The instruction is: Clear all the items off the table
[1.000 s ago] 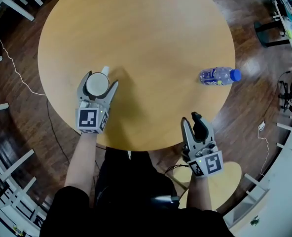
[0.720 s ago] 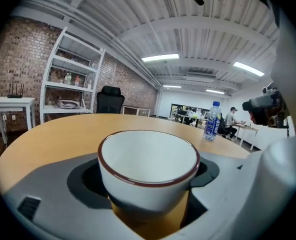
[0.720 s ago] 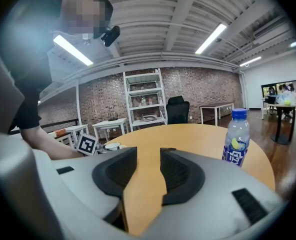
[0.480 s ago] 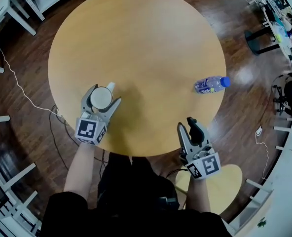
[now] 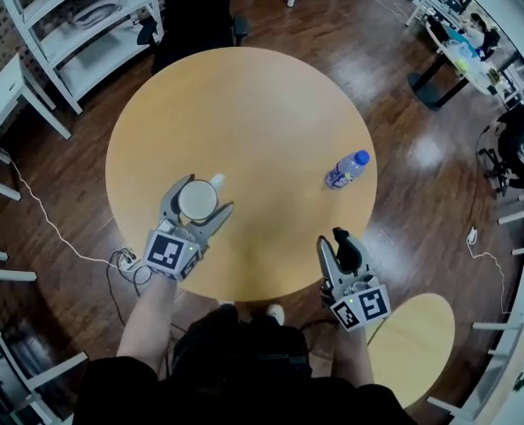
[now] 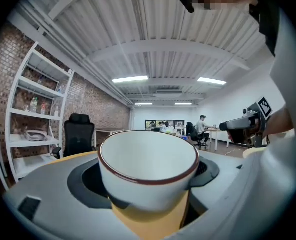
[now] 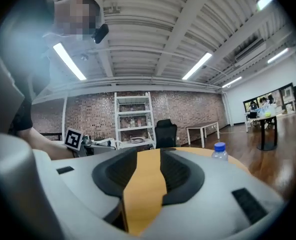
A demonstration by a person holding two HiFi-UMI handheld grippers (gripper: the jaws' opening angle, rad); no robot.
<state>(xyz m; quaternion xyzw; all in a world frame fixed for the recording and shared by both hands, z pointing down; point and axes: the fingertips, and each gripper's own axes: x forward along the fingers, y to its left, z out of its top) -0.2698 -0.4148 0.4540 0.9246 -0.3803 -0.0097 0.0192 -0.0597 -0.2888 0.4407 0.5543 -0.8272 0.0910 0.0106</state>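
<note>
Left gripper view showed the left gripper [image 6: 148,176] clamped on a cup [image 6: 148,161], one jaw on each side of its wall. The cup was white with a dark red rim, upright, mouth up. From the head view the cup's handle stuck out on the far right side, past the right jaw. Under this gripper lay the near left part of the round table [image 5: 244,104].

To its right, near the table's edge by the person, the right gripper [image 5: 341,241] pointed the same way, out across the table. In the right gripper view its dark pads stood a narrow gap apart with nothing between them; only the tabletop showed through the gap.

Ahead of the right gripper and a little to its right, well apart from it, a bottle [image 5: 345,170] lay on its side on the table, blue cap turned away.

Beyond the table, far ahead of the left gripper, stood a black chair [image 5: 196,7], and left of that a white shelf [image 5: 85,25]. Behind and right of the right gripper was a round stool [image 5: 421,343].
</note>
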